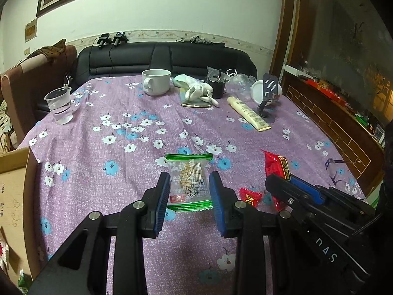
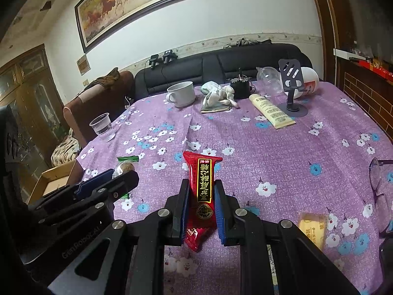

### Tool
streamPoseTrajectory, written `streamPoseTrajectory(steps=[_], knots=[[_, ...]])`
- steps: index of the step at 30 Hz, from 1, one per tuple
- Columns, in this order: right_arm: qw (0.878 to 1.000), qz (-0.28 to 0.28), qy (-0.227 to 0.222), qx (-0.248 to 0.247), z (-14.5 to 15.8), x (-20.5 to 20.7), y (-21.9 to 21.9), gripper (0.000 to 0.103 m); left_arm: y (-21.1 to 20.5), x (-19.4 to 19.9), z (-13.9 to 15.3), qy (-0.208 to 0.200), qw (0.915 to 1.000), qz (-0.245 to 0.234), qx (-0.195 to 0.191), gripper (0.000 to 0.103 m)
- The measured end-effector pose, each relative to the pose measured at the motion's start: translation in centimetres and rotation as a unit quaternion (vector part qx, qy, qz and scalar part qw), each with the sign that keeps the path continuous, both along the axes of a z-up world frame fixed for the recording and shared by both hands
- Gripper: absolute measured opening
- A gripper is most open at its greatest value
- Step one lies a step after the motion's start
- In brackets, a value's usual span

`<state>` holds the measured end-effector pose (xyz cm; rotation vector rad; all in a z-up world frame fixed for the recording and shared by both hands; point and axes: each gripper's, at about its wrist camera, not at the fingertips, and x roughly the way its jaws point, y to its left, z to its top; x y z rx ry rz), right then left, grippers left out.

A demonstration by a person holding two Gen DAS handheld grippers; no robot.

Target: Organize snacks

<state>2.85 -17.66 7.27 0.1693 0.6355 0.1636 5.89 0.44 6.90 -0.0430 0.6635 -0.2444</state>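
Observation:
A clear snack packet with green sealed ends (image 1: 188,181) lies on the purple flowered tablecloth (image 1: 122,172), between the spread fingers of my left gripper (image 1: 189,179); the pads stand apart from it on both sides. It also shows in the right wrist view (image 2: 126,166). My right gripper (image 2: 202,186) is shut on a long red snack packet with gold lettering (image 2: 202,186), which also shows in the left wrist view (image 1: 276,166). A small red candy (image 1: 250,196) lies beside it. A yellow wrapped snack (image 2: 312,228) lies at the near right.
At the far side stand a white mug (image 1: 156,81), a plastic cup of water (image 1: 60,105), a white cloth (image 1: 196,88), a cream tube (image 1: 249,114), a phone stand (image 1: 267,98) and a black pot. Glasses (image 2: 379,196) lie right. A cardboard box (image 1: 12,184) sits left.

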Motion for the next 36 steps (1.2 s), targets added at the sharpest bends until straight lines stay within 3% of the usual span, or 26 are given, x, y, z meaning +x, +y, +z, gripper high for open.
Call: streamPoseTrajectory(steps=[17, 25, 36], knots=[[1.000, 0.000, -0.014, -0.008, 0.6, -0.3, 0.5, 0.019, 0.0, -0.3, 0.2, -0.009, 0.9999, 0.006, 0.004, 0.030], [0.999, 0.000, -0.023, -0.031, 0.5, -0.2, 1.5, 0.019, -0.6, -0.5, 0.0, -0.023, 0.9994, 0.011, 0.024, 0.030], [0.999, -0.009, -0.027, -0.023, 1.1, -0.3, 0.6, 0.019, -1.0, -0.3, -1.0, -0.017, 0.9978, 0.038, 0.052, 0.030]])
